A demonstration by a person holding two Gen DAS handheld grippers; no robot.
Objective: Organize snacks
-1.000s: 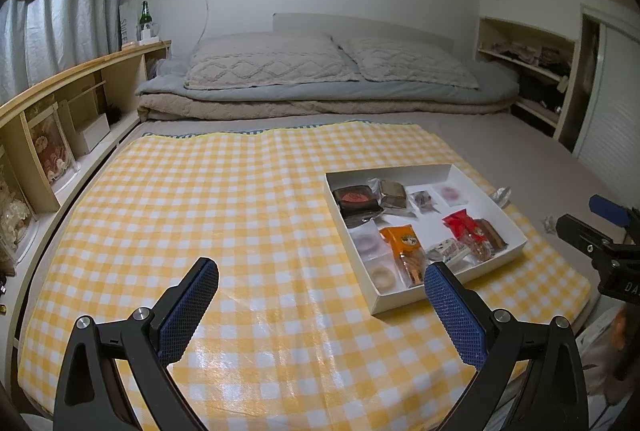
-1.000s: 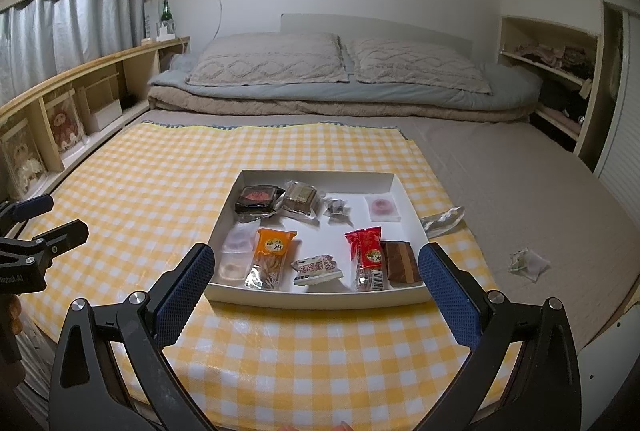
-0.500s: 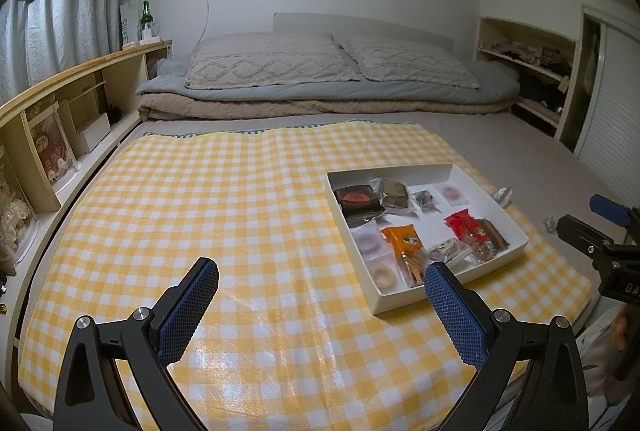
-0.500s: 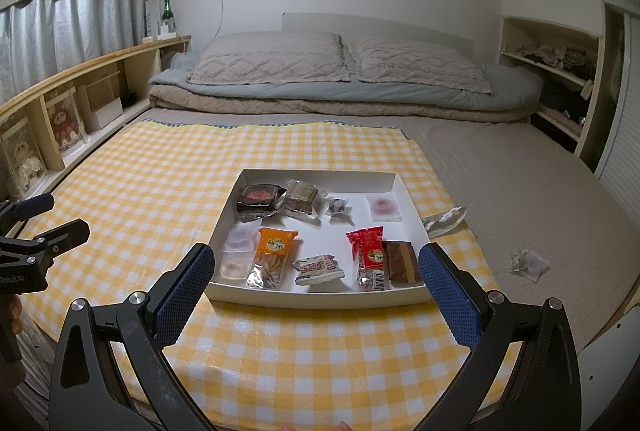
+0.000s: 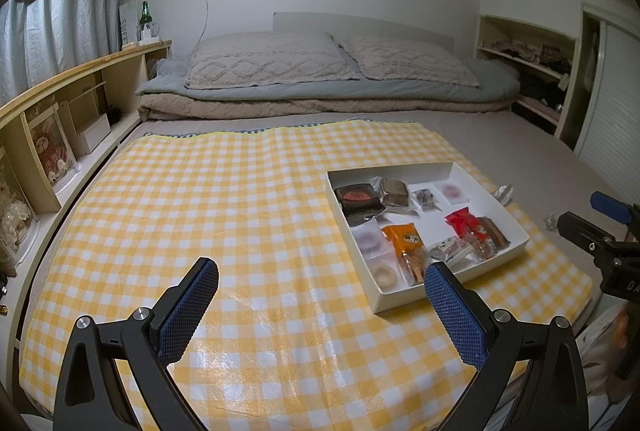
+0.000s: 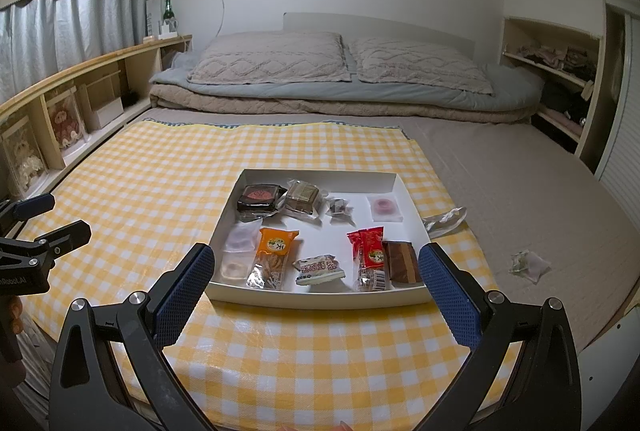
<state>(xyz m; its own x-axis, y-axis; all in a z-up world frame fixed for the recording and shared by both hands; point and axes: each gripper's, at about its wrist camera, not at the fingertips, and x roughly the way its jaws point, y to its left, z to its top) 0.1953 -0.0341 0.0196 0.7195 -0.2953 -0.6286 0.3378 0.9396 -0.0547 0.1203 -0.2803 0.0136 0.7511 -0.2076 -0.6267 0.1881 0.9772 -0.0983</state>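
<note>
1. On the bed, over a yellow checked cloth [image 6: 168,167], I see a shallow white box [image 6: 320,176] with wrapped snacks lying inside it in loose rows.
2. My right tool [image 6: 316,273] is released, jaws wide and empty, hovering just short of the box's near wall.
3. My left tool [image 5: 322,291] is also released and empty, over bare cloth to the left of the box.
4. Two more wrappers lie outside the box: a clear one [image 6: 446,218] just beside its right wall, a crumpled one [image 6: 529,264] further right on the sheet.
5. These packets look light, crinkly and slippery, so I judge a gentle pinch best.
6. I would take the orange packet [image 6: 276,255] across its narrow width, mid-length; its contents look brittle.
7. The brown cake [image 6: 404,262] looks soft, so squeeze lightly at its sides.
</note>
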